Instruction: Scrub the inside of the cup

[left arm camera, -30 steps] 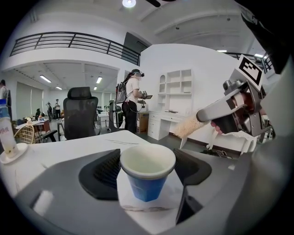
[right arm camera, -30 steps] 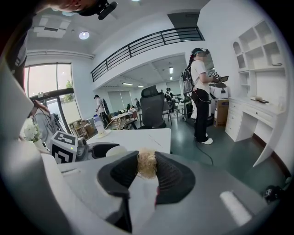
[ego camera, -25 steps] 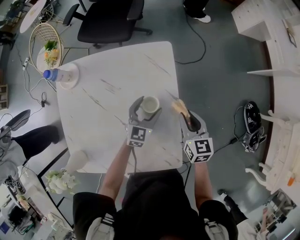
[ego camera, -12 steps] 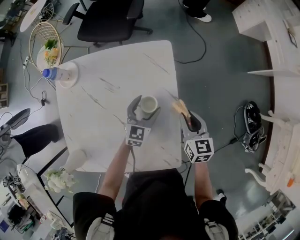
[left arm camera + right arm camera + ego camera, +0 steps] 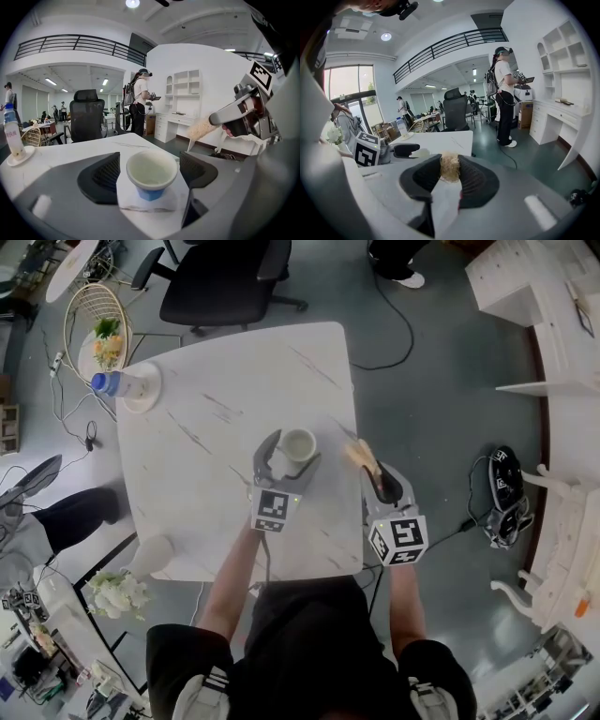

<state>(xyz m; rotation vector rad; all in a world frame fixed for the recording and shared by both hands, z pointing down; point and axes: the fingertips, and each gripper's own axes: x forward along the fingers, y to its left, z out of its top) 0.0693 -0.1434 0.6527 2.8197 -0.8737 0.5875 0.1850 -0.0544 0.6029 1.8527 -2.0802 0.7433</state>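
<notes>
The cup (image 5: 300,442) stands upright on the table (image 5: 216,418), between the fingers (image 5: 104,174) of the left gripper (image 5: 292,454). Those fingers are spread and have just been opening. In the left gripper view a gap shows on each side of the cup, so neither pad presses it. The bottom of its pale inside is hard to make out, and the head view shows only the rim and the inside. The right gripper (image 5: 373,472) hangs at the table's edge, to the right of the left fingers. Its fingers (image 5: 474,180) pinch a tan, fibrous scrubber (image 5: 450,167). Only a tuft shows between them in the right gripper view; anything gripped deeper is hidden.
</notes>
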